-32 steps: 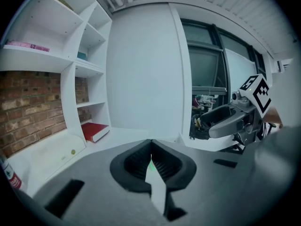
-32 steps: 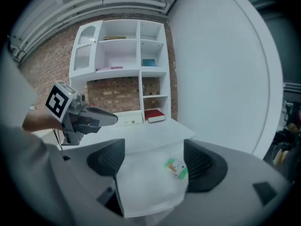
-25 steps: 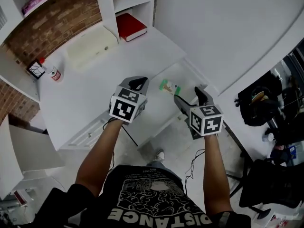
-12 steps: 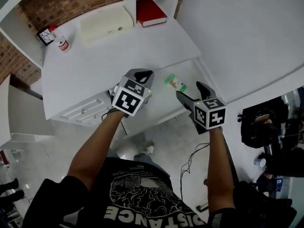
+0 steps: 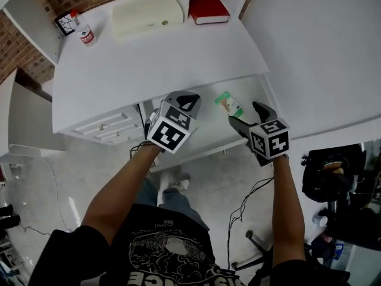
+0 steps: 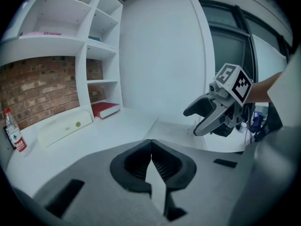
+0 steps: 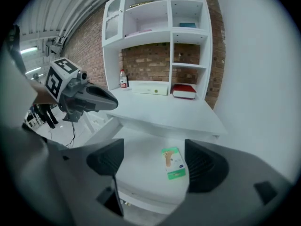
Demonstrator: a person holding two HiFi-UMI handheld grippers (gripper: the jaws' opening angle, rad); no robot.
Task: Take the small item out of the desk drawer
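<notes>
The desk drawer (image 5: pixel 205 136) stands pulled out under the white desktop (image 5: pixel 155 64). A small green and white packet (image 5: pixel 228 104) lies flat in it, towards the right side. My right gripper (image 5: pixel 245 113) hovers just right of the packet, open and holding nothing. In the right gripper view the packet (image 7: pixel 173 163) lies on the drawer floor, below and ahead of the right gripper (image 7: pixel 155 154), apart from the pads. My left gripper (image 5: pixel 186 98) hangs over the drawer's left part, shut and empty. In the left gripper view the left gripper (image 6: pixel 151 147) has its pads together.
At the back of the desktop stand a small bottle (image 5: pixel 85 31), a cream box (image 5: pixel 147 12) and a red book (image 5: pixel 208 5). A unit of shut drawers (image 5: pixel 104 130) sits left of the open one. A white wall runs along the right. A dark chair (image 5: pixel 333 171) stands on the floor.
The head view has swung, so the desk now sits higher and more square in the picture. Both grippers stay over the open drawer. The right one is a little nearer the packet.
</notes>
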